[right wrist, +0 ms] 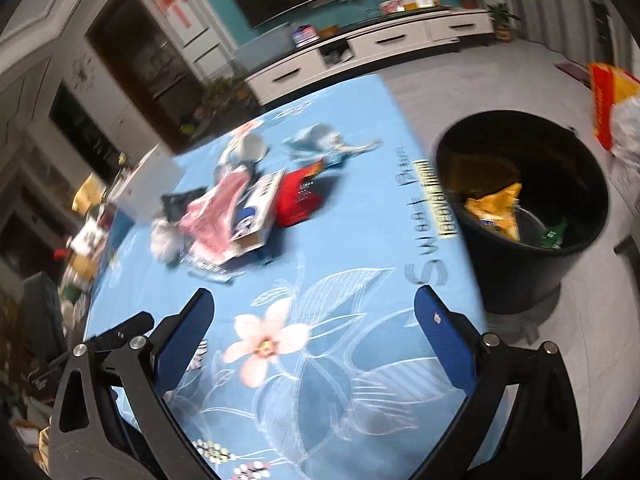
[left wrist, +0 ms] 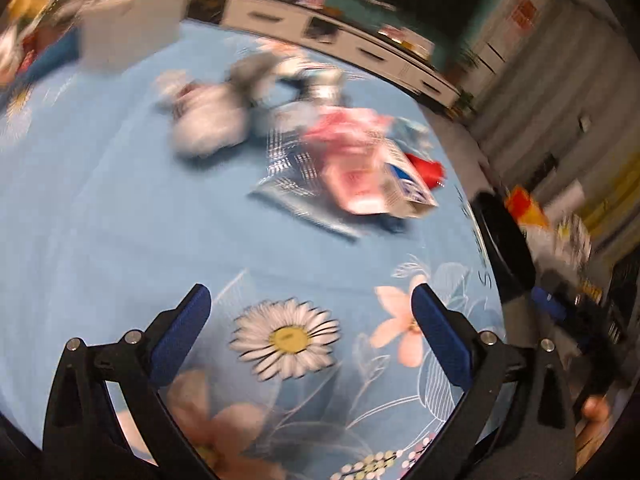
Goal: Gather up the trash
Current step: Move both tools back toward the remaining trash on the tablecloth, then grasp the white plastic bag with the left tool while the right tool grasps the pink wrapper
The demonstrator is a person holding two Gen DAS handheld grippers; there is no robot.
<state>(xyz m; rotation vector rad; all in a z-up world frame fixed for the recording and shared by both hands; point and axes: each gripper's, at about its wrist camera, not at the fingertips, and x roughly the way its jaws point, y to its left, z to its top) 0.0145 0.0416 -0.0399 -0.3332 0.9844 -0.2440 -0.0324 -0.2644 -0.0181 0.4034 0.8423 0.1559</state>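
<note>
A pile of trash lies on the blue flowered tablecloth (left wrist: 100,208): a pink wrapper (left wrist: 352,148), a white and blue carton (left wrist: 404,188), a red packet (left wrist: 426,168), a silver foil bag (left wrist: 288,176) and crumpled white paper (left wrist: 208,120). The same pile shows in the right wrist view, with the pink wrapper (right wrist: 216,212), carton (right wrist: 256,208) and red packet (right wrist: 298,196). My left gripper (left wrist: 310,308) is open and empty, short of the pile. My right gripper (right wrist: 314,312) is open and empty over the table's near part. A black bin (right wrist: 520,208) with a yellow wrapper (right wrist: 496,210) inside stands on the floor beside the table.
A white box (left wrist: 132,28) stands at the table's far left. The table's right edge (right wrist: 440,208) runs next to the bin. A white low cabinet (right wrist: 372,48) lines the far wall. An orange bag (right wrist: 608,96) sits beyond the bin.
</note>
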